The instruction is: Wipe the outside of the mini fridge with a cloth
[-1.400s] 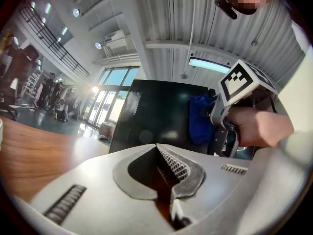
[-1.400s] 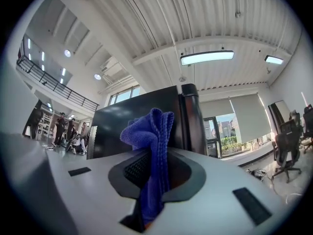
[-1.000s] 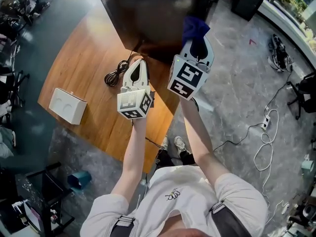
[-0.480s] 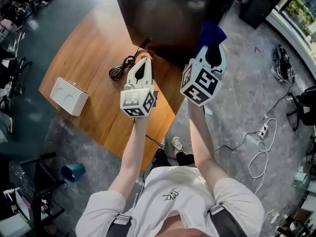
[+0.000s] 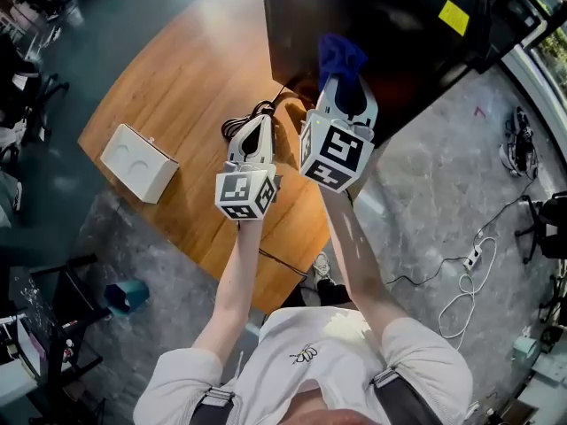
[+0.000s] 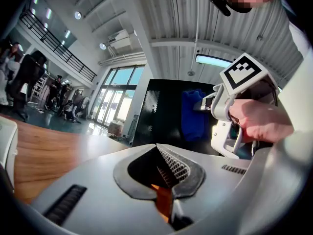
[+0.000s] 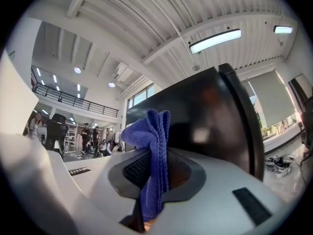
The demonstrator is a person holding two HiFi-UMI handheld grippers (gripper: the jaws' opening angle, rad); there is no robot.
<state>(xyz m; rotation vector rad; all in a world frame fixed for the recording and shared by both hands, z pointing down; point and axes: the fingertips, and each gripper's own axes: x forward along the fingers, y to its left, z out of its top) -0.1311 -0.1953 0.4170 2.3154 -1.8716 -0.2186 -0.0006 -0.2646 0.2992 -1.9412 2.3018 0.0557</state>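
Two claws: one in each of the person's hands, side by side, both pointing toward the mini fridge.
Left claw: jaws pressed together at the tips, nothing between them; its own view shows the closed tips with only the ribbed pads meeting.
Right claw: jaws clamped on a blue cloth, just to the right of the left claw and a little ahead of it.
Cloth: pinched at its middle, a bunched fold standing up out of the right claw's tips, the rest hanging down between the pads.
Mini fridge: black and glossy, directly ahead of both claws; it fills the space beyond the cloth in the right gripper view. Whether the cloth touches its surface cannot be told.
Seen from the left claw: the right claw sits to its right with the cloth held up in front of the dark fridge face.
Counter: wooden, below and to the left of the left claw.
Black cable: coiled on the counter just left of the left claw's tips.
White box: on the counter, well to the left of the left claw.
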